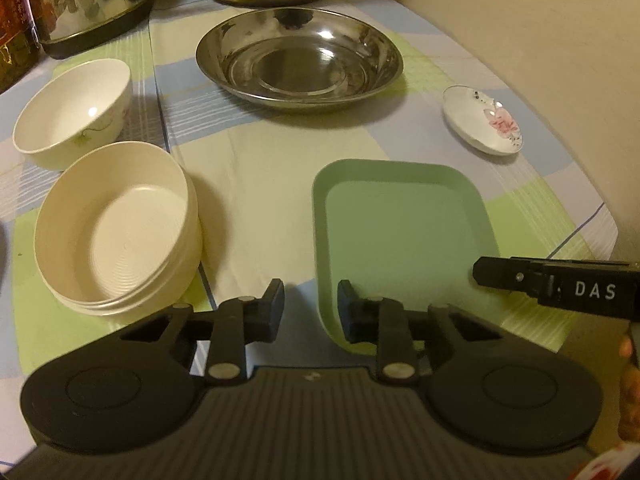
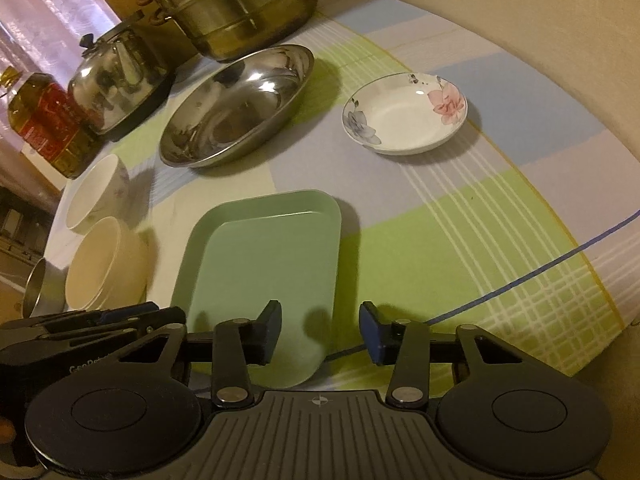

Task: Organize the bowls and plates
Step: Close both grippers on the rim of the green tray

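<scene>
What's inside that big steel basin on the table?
The steel basin looks empty: only reflections show on its shiny bottom. Behind it stands a metal pot, whose inside cannot be seen from here.

Your left gripper (image 1: 311,308) points steeply down over the near edge of the table, its jaws partly apart with a narrow gap; one finger (image 1: 352,312) sits inside a green tray's near left rim and the other outside it, though whether the pads press on the rim cannot be told. Your right gripper (image 2: 320,334) also tilts down beside it, toward the near right of the table, jaws set wider, straddling the tray's near right edge without clear contact. Each gripper shows at the side of the other's view. A bit of your hand (image 1: 630,392) shows at the right edge.
</scene>
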Demonstrator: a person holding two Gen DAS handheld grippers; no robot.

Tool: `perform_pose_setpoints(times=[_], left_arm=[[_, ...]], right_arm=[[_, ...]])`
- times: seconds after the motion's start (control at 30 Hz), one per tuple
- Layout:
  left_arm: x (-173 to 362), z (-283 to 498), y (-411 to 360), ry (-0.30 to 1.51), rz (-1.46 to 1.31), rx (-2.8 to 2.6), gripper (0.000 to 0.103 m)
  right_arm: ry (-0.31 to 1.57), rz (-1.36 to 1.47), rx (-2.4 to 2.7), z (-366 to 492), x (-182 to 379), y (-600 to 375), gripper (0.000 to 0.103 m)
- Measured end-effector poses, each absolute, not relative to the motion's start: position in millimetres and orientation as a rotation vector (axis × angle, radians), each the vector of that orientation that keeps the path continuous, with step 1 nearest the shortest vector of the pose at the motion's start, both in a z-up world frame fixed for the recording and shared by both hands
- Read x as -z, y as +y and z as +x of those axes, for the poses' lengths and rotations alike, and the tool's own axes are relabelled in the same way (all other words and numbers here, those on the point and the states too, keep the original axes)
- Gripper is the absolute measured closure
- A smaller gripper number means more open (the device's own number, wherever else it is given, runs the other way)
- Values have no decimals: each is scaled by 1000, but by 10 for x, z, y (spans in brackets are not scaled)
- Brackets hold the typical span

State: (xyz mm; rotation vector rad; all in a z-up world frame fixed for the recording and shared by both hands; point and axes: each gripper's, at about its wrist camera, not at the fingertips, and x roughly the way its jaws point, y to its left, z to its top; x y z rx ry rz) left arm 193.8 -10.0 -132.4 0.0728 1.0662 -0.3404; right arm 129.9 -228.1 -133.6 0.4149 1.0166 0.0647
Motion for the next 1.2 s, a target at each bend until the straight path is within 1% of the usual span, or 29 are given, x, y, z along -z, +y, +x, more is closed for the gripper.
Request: perform_pose_setpoints(times=[0.2,0.3,0.37,0.63,1.2], left_arm=[[1365,2001,-92,1082,49,366,86],[1383,2023,-105,1090,42,372,91],[1384,2038,-104,1091,33,380,96],[1381,2030,-111,1083,46,390,96],[1226,2057,-120,1032,52,400,97]], right_arm=[[1009,397,-40,1331,1345,-2246,69],[1011,401,-35,1336,1352,-2239,77],[1014,405,-37,1339,1362,-2235,87],[1016,390,-19,1336,1370,-2249,99],[972,370,-41,1392,1222,-2272,99]])
